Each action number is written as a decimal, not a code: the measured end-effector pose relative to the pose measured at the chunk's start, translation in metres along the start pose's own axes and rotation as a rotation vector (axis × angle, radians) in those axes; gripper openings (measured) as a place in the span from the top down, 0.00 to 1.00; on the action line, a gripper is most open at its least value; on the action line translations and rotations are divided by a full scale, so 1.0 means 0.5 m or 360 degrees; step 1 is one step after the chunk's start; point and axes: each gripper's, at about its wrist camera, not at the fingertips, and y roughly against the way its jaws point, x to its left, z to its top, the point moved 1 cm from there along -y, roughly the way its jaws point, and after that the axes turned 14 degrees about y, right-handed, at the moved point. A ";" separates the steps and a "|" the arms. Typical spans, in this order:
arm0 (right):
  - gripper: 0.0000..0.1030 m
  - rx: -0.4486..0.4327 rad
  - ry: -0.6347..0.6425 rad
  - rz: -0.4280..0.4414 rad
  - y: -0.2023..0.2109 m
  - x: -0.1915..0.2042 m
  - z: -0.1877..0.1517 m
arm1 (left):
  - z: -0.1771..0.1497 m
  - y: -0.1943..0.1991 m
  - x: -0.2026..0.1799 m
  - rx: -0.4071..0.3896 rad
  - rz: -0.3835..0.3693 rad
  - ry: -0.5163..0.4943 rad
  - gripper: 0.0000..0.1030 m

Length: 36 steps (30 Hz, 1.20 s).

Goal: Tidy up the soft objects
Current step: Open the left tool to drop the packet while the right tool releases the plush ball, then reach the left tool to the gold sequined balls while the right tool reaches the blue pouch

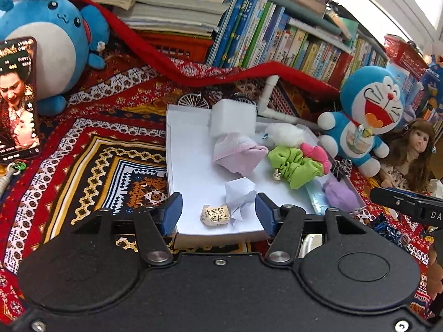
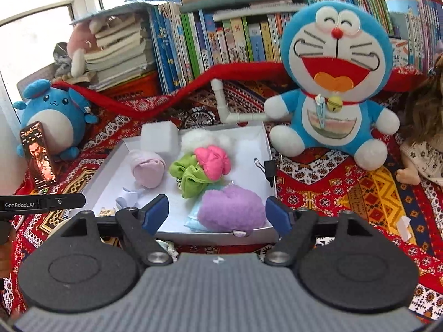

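A shallow white box (image 1: 188,166) (image 2: 110,171) lies on the patterned cloth and holds soft things. In it are a white foam block (image 1: 232,116) (image 2: 159,137), a pink rolled cloth (image 1: 238,155) (image 2: 148,170), white fluff (image 1: 285,134) (image 2: 205,138), a green scrunchie (image 1: 293,166) (image 2: 188,177), a pink scrunchie (image 1: 315,153) (image 2: 213,161), a purple fuzzy piece (image 1: 339,195) (image 2: 231,210), crumpled white paper (image 1: 239,196) and a small printed packet (image 1: 215,215). My left gripper (image 1: 218,214) hangs open over the box's near edge, above the packet, holding nothing. My right gripper (image 2: 217,211) stands open around the purple piece without touching it.
A round blue plush (image 1: 52,36) (image 2: 52,110) and a phone (image 1: 18,99) (image 2: 38,156) stand at the left. A blue cat plush (image 1: 368,110) (image 2: 332,83) and a doll (image 1: 412,149) sit at the right. Books (image 1: 277,33) line the back. A binder clip (image 2: 268,168) grips the box's right wall.
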 end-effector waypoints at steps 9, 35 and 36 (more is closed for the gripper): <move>0.12 -0.0155 0.0037 -0.0010 0.059 -0.003 -0.023 | -0.028 0.066 0.004 -0.0106 -0.0038 -0.0022 0.38; 0.00 -0.0363 0.0203 -0.0102 0.148 0.017 -0.115 | -0.133 0.176 0.013 -0.0304 -0.0065 -0.0134 0.22; 0.00 -0.0367 0.0209 -0.0102 0.150 0.018 -0.119 | -0.136 0.178 0.015 -0.0305 -0.0068 -0.0132 0.22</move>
